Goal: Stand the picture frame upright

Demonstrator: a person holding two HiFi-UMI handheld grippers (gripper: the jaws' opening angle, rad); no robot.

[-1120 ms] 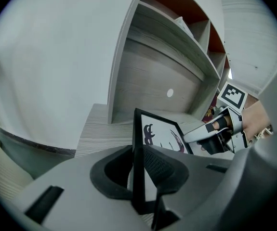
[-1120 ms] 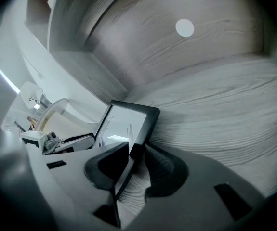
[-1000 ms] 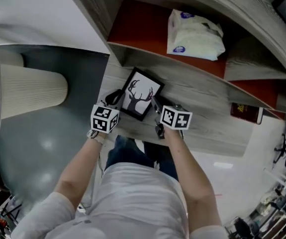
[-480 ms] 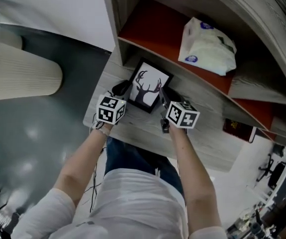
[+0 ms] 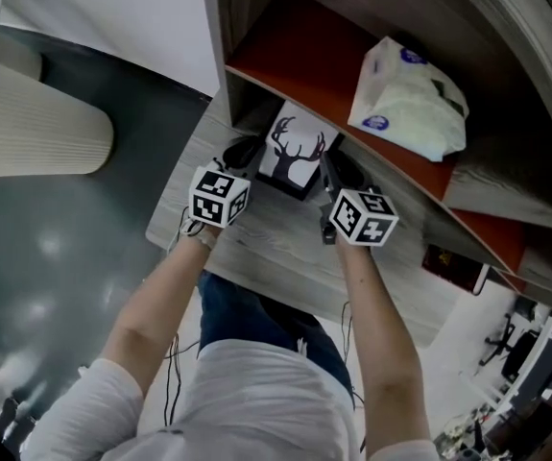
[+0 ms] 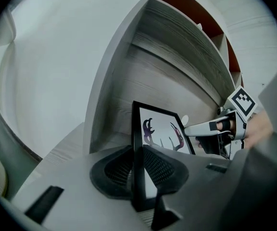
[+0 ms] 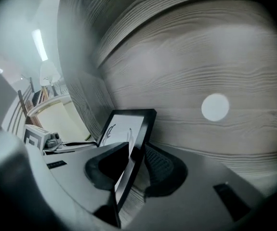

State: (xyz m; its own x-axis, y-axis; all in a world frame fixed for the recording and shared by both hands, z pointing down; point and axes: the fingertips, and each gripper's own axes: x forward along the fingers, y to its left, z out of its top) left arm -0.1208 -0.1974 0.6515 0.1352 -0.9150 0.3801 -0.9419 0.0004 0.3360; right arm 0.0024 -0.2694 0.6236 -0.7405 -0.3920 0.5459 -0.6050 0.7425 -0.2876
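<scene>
The black picture frame (image 5: pixel 295 150) with a deer-antler print stands nearly upright on the grey wooden desk (image 5: pixel 256 253), just under the shelf's lower board. My left gripper (image 5: pixel 247 152) is shut on its left edge and my right gripper (image 5: pixel 336 168) is shut on its right edge. In the left gripper view the frame (image 6: pixel 160 131) rises edge-on between the pads of the left gripper (image 6: pixel 138 170), with the right gripper (image 6: pixel 210 128) beyond it. In the right gripper view the frame (image 7: pixel 128 129) leans slightly between the pads of the right gripper (image 7: pixel 134 165).
A white tissue pack (image 5: pixel 410 89) lies on the red shelf board (image 5: pixel 295 56) above. A dark red book (image 5: pixel 458 269) sits at the desk's right. A ribbed cream lampshade (image 5: pixel 36 133) is at the left. The wooden back panel (image 7: pixel 186 71) carries a white round dot (image 7: pixel 215 107).
Both grippers have tipped the frame up from a leaning pose to near upright and carried it back toward the shelf; the print now shows foreshortened from above.
</scene>
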